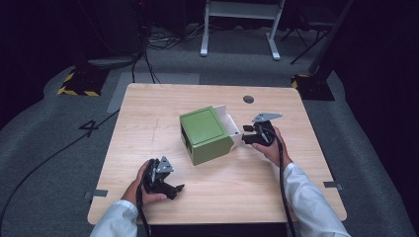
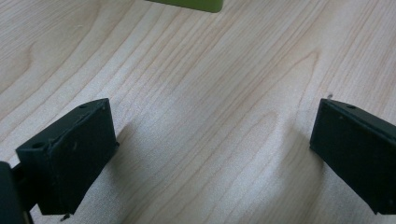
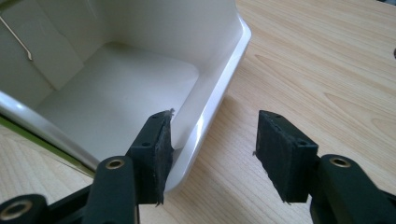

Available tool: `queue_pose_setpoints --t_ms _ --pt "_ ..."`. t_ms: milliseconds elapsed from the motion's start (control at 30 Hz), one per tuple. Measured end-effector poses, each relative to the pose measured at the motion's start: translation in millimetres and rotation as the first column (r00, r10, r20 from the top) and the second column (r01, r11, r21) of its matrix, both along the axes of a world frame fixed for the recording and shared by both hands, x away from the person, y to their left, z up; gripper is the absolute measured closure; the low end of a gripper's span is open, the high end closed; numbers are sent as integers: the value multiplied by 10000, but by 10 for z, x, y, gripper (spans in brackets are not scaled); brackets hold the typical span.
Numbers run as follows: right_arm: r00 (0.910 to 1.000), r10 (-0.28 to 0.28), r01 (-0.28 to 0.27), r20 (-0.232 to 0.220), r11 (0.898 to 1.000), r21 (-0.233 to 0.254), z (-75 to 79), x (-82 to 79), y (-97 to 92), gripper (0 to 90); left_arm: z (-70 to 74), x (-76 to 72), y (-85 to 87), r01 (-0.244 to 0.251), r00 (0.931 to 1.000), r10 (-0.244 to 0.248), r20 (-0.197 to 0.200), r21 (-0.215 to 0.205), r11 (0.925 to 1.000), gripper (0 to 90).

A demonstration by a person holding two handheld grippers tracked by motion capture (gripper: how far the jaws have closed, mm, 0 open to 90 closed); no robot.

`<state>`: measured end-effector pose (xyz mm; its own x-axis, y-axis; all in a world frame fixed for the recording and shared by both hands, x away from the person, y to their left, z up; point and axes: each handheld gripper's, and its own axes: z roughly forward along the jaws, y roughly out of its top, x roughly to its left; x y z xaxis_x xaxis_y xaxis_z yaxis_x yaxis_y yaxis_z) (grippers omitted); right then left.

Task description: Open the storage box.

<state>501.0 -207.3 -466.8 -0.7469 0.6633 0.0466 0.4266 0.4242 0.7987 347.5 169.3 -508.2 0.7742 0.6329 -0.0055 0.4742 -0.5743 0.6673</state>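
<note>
Two grippers are working at the wooden table [image 1: 148, 118]. The right gripper [image 1: 248, 134] is sitting at the white drawer [image 1: 230, 121], which is sticking partway out of the green box [image 1: 205, 133] near the table's middle. In the right gripper view its jaws are standing spread, one pad inside the drawer [image 3: 121, 88] and one outside, straddling the front wall near its corner; they are not yet pinching it, though the inner pad is lying against or very near the rim.

The left gripper [image 1: 170, 187] is resting low near the table's front edge, well apart from the box, jaws spread over bare wood, holding nothing.

Judgement: the drawer is partly out; whether the work is heading toward pulling it further or pushing it in, I cannot tell. A firm grip on the wall is what is left first.

Contents: the visible part of the drawer is looking empty.
</note>
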Motion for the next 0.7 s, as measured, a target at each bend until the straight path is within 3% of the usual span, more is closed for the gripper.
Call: queue_pose_setpoints --t_ms 700 --pt "9981 -602 601 -103 9982 -66 -37 55 -211 483 0 0 0 0 10000 0 -1 0 10000 5"
